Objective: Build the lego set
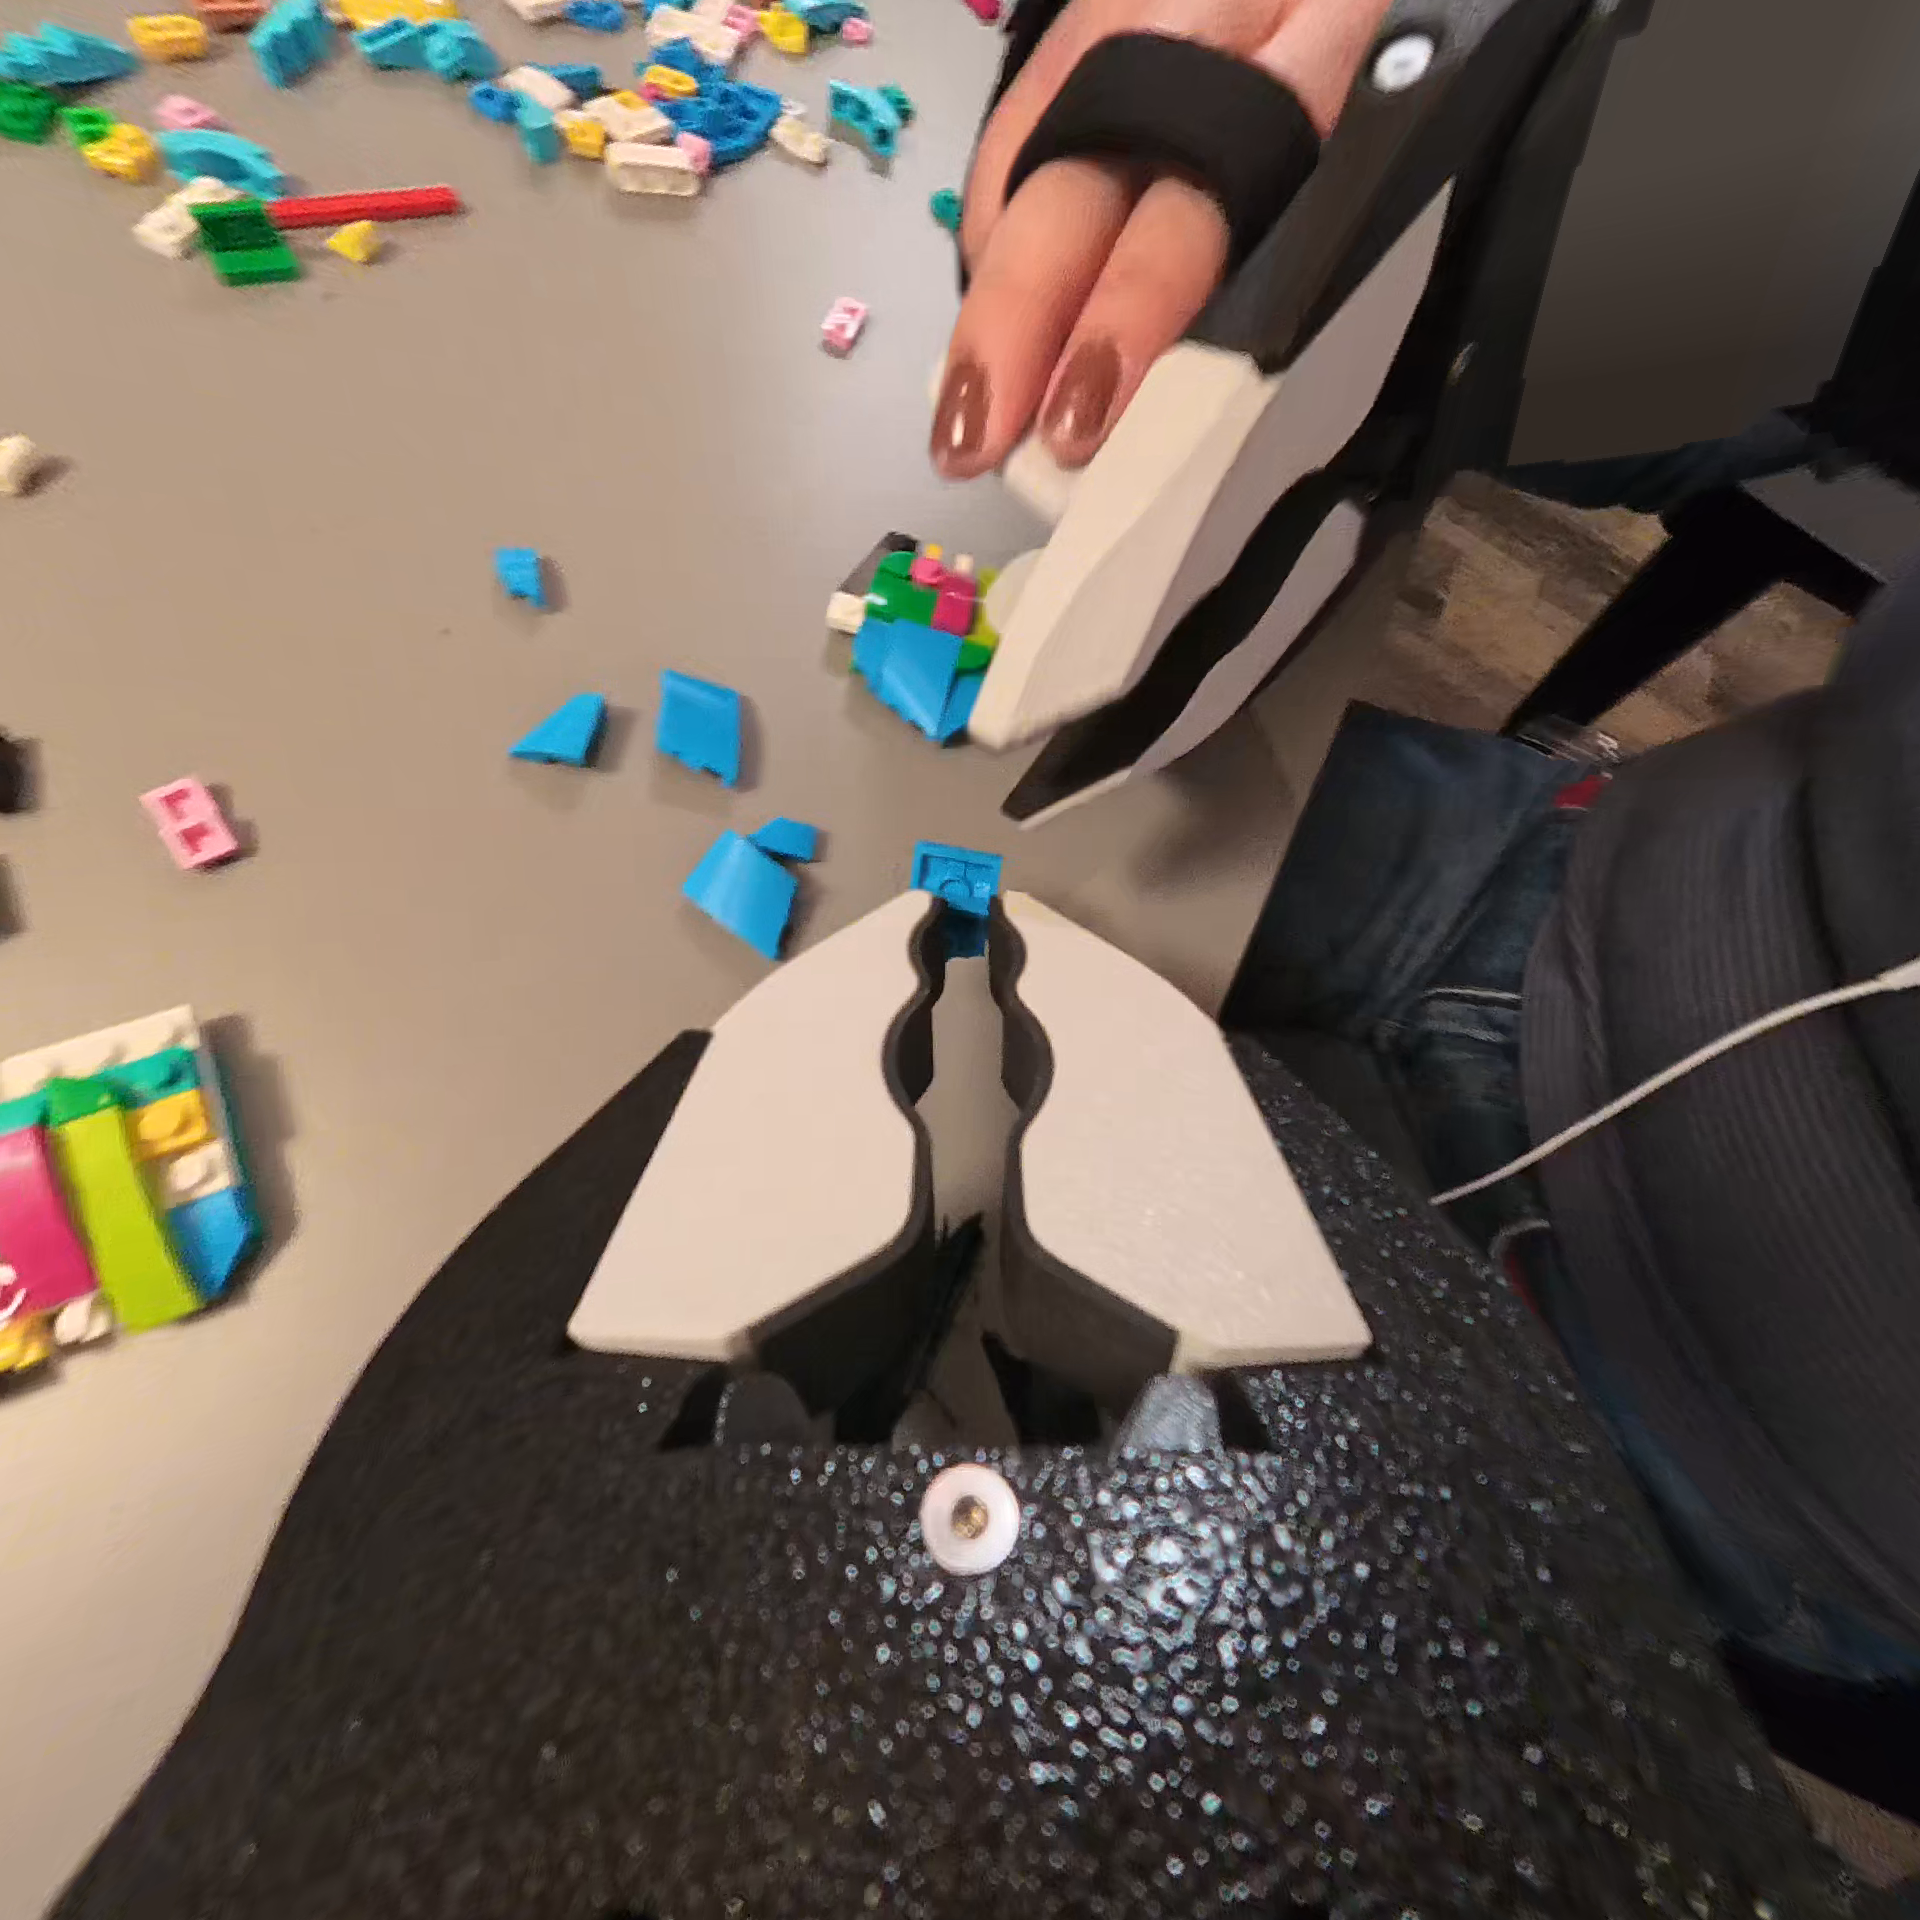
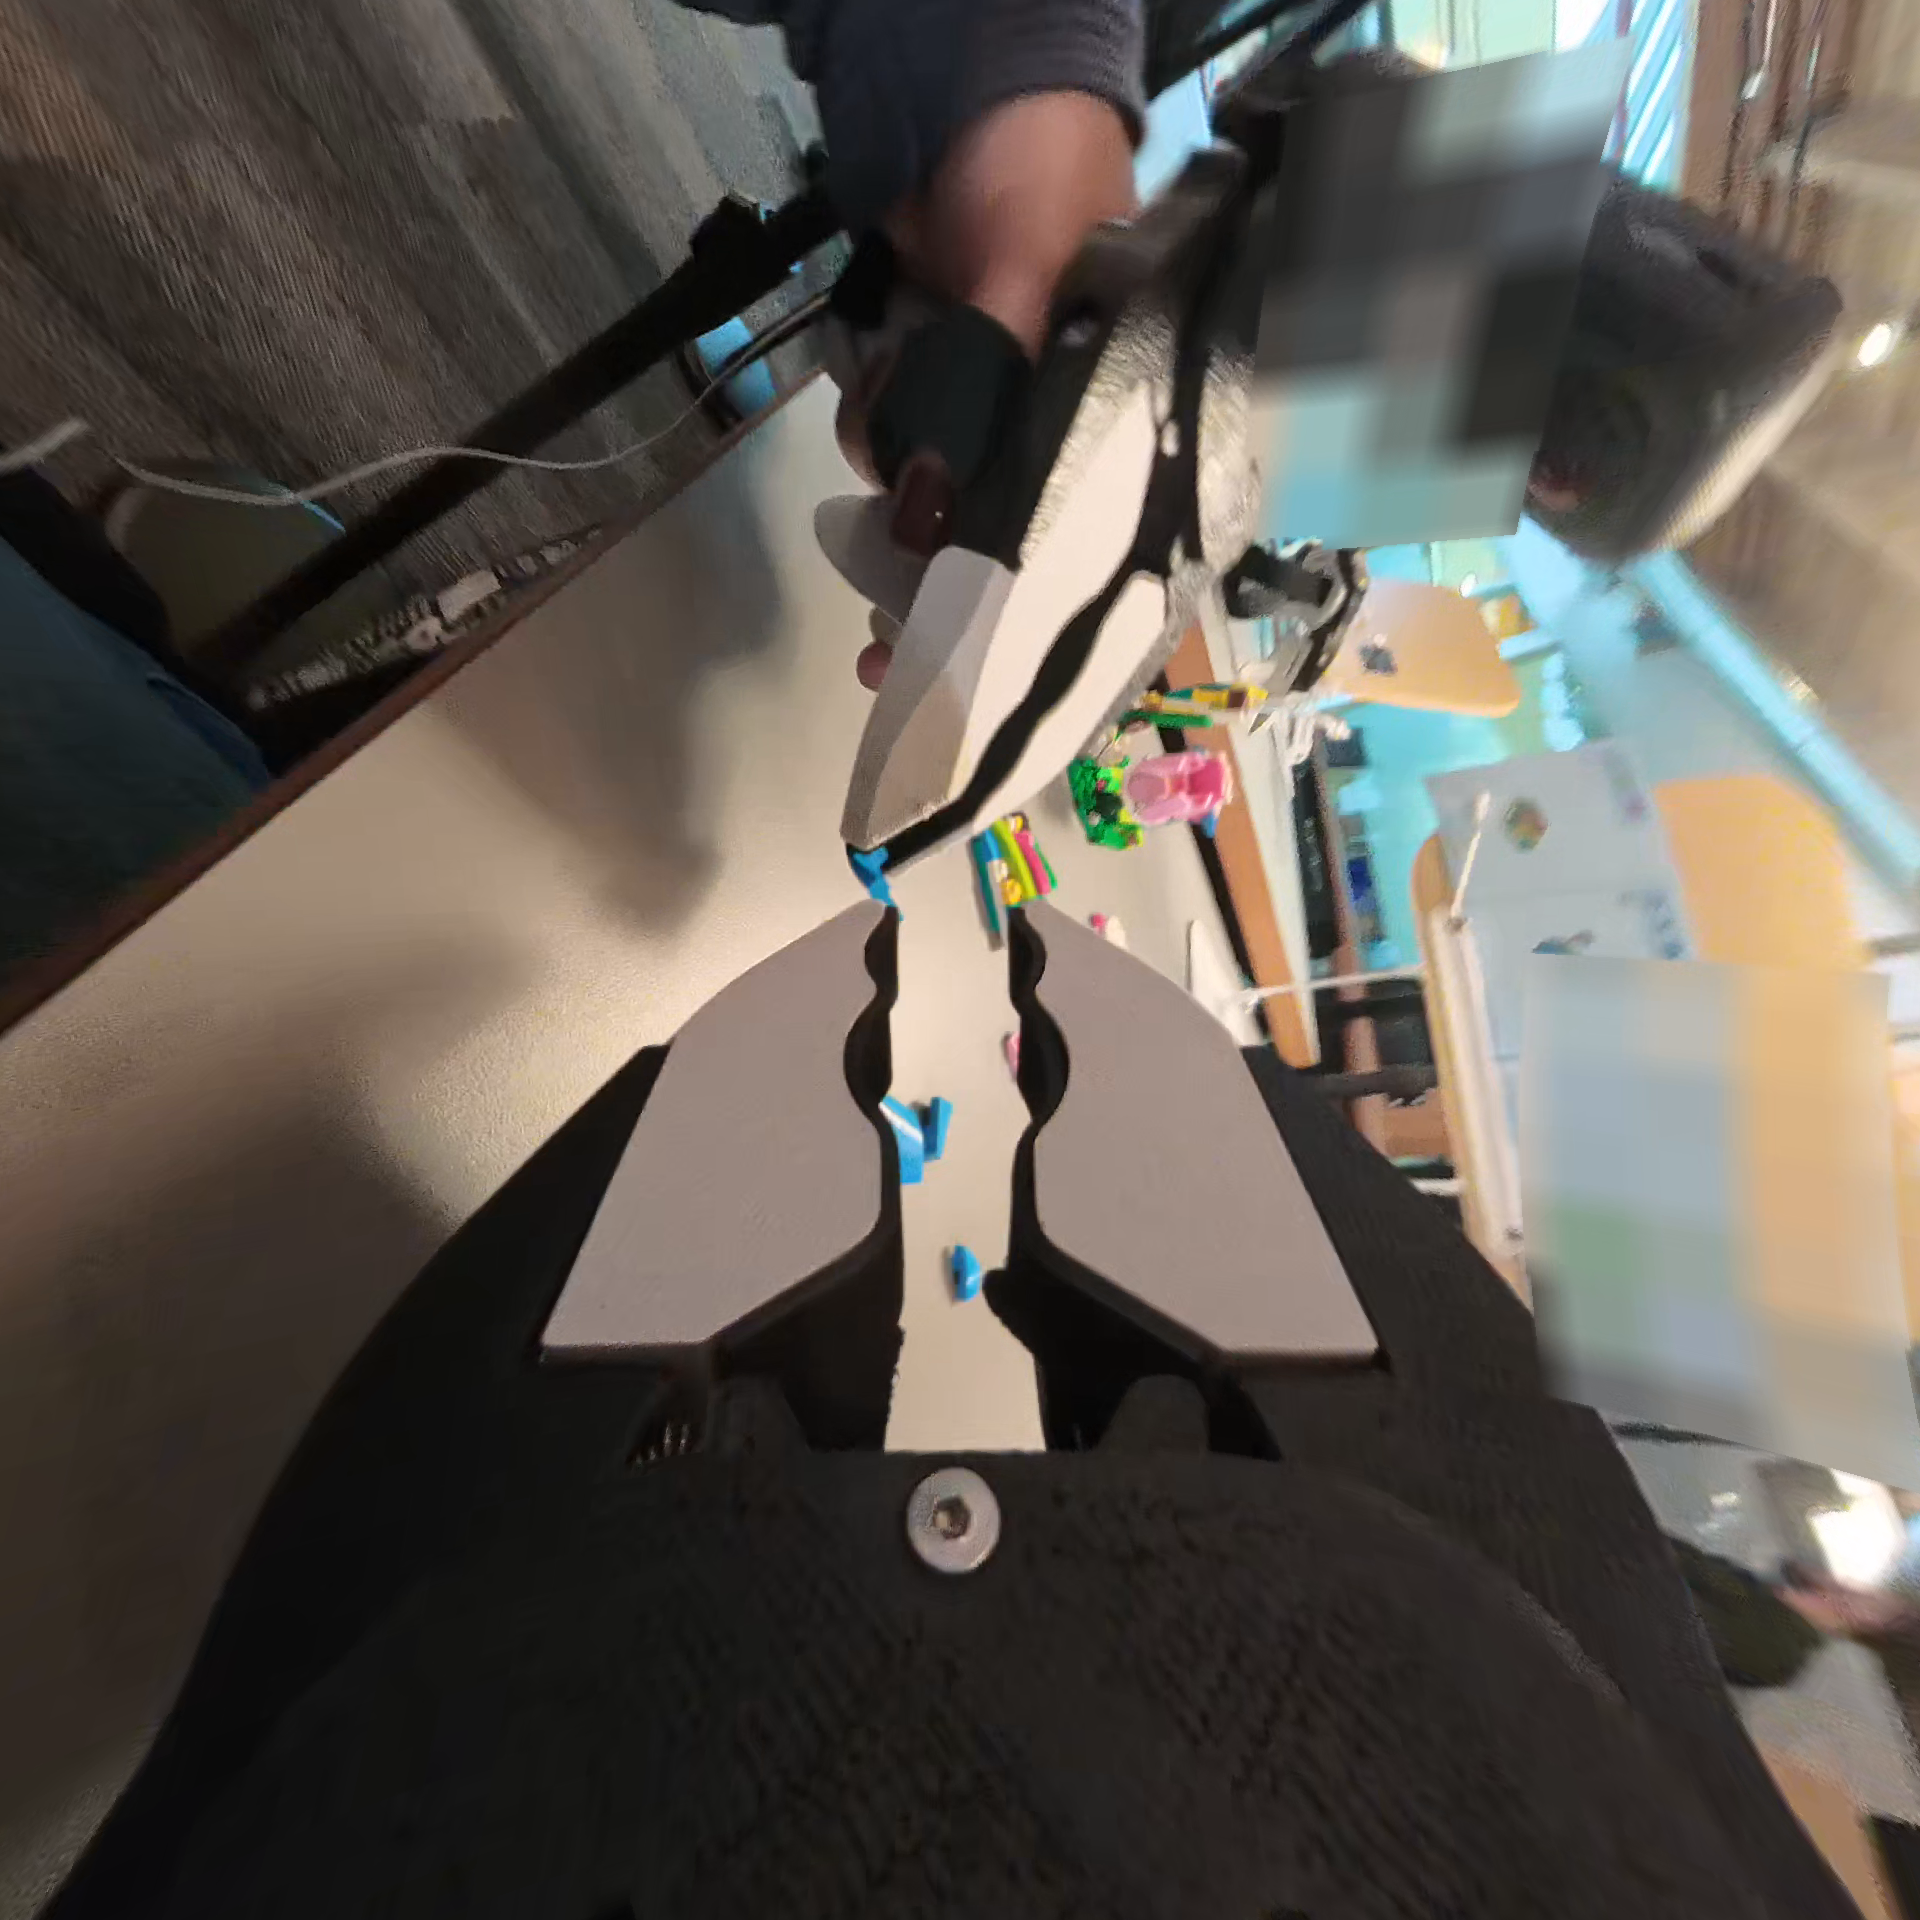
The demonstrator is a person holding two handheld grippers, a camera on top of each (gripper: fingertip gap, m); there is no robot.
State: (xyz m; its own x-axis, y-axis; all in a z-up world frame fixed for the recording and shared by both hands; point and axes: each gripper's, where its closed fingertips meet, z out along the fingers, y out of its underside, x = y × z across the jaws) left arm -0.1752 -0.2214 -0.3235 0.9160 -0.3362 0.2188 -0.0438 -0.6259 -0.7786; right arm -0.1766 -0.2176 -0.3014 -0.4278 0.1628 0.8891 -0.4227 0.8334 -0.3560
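Observation:
My left gripper is shut on a small blue lego piece that sticks out past its fingertips, above the grey table. My right gripper comes in from the upper right, open and empty, with its tips just above and right of that piece. In the right wrist view my right gripper is open. The left gripper reaches in from above with the blue piece close to my right gripper's left fingertip. A small green, pink and blue build sits on the table behind the right gripper.
Blue slope pieces and a pink plate lie loose near the middle. A larger colourful assembly is at the left. A heap of loose bricks fills the far side. The table edge and the person's lap are at the right.

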